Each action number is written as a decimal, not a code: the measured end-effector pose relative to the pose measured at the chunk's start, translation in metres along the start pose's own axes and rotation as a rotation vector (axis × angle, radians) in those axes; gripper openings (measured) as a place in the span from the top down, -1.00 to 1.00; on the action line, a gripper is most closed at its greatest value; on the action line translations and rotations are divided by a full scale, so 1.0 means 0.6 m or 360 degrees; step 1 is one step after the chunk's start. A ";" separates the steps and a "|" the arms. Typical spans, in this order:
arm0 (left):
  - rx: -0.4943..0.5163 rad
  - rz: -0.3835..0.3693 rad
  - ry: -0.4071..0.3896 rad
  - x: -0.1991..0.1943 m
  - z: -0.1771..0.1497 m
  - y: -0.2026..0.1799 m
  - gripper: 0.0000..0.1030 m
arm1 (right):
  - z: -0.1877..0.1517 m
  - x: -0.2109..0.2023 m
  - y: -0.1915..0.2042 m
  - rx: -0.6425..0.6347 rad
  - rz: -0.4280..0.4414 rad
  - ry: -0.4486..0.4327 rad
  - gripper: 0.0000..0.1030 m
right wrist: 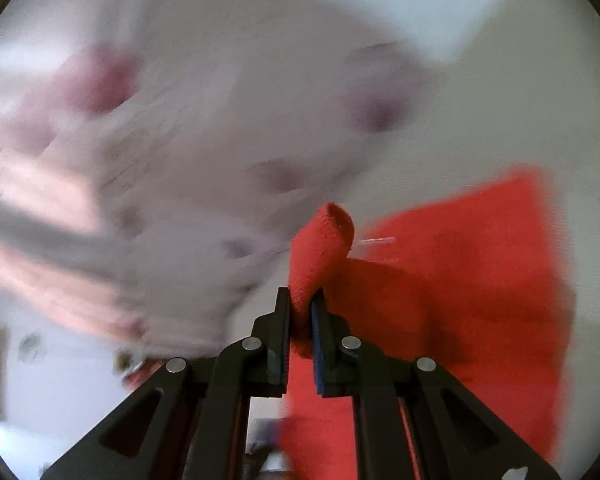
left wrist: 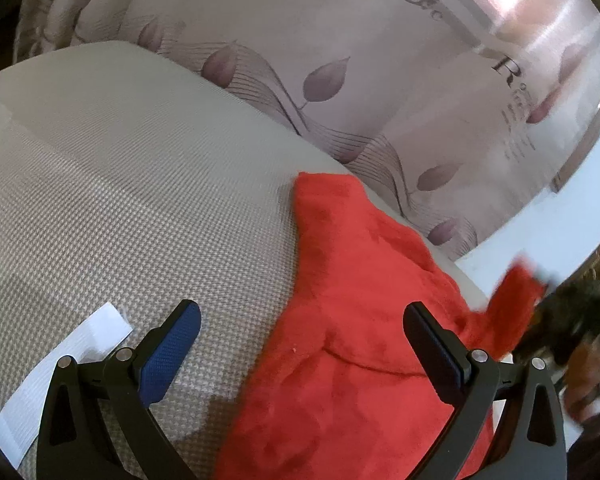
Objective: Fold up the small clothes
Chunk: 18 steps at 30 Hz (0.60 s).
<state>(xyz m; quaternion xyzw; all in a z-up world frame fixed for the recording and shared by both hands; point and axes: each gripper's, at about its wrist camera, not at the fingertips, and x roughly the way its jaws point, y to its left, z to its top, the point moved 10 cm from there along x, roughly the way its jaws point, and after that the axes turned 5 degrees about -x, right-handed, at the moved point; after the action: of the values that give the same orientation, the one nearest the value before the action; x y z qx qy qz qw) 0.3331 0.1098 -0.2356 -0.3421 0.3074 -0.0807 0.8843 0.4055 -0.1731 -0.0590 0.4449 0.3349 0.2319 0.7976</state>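
Observation:
A small red fleece garment [left wrist: 348, 320] lies spread on a grey woven cushion surface [left wrist: 120, 208]. My left gripper [left wrist: 300, 312] hovers just above it, open, its right finger over the red cloth and its blue-padded left finger over the bare grey weave. In the right wrist view my right gripper [right wrist: 300, 300] is shut on a bunched edge of the red garment [right wrist: 320, 248], which sticks up between the pads while the rest [right wrist: 460, 280] trails to the right, blurred. That gripper shows as a dark blur [left wrist: 572, 320] at the right edge of the left wrist view, lifting a red corner.
A white strip of paper or cloth [left wrist: 60, 372] lies on the grey surface at lower left. Behind stands a pale leaf-patterned fabric [left wrist: 300, 60]. A white floor or wall area [left wrist: 540, 232] shows beyond the cushion's right edge.

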 end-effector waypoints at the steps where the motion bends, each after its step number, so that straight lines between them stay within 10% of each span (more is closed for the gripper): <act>1: -0.0001 0.0003 -0.0003 -0.001 0.000 0.001 -0.96 | 0.000 0.016 0.056 -0.0066 0.0119 0.0022 0.81; 6: 0.0029 0.0018 -0.0025 -0.006 0.000 -0.001 -0.96 | 0.010 -0.003 0.233 -0.0435 0.0525 -0.0097 0.83; 13: 0.0072 -0.0016 -0.0045 -0.012 0.003 -0.011 -0.96 | 0.030 -0.052 -0.128 -0.0057 -0.0092 -0.0172 0.83; 18: 0.0091 -0.0109 -0.0014 -0.017 0.002 -0.024 -0.96 | 0.016 -0.104 -0.250 -0.0009 -0.0309 -0.0212 0.82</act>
<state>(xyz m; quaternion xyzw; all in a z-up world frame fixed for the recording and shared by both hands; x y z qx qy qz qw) 0.3266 0.1032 -0.2209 -0.3274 0.2890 -0.1181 0.8918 0.3816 -0.2947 -0.1650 0.4224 0.3219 0.1243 0.8381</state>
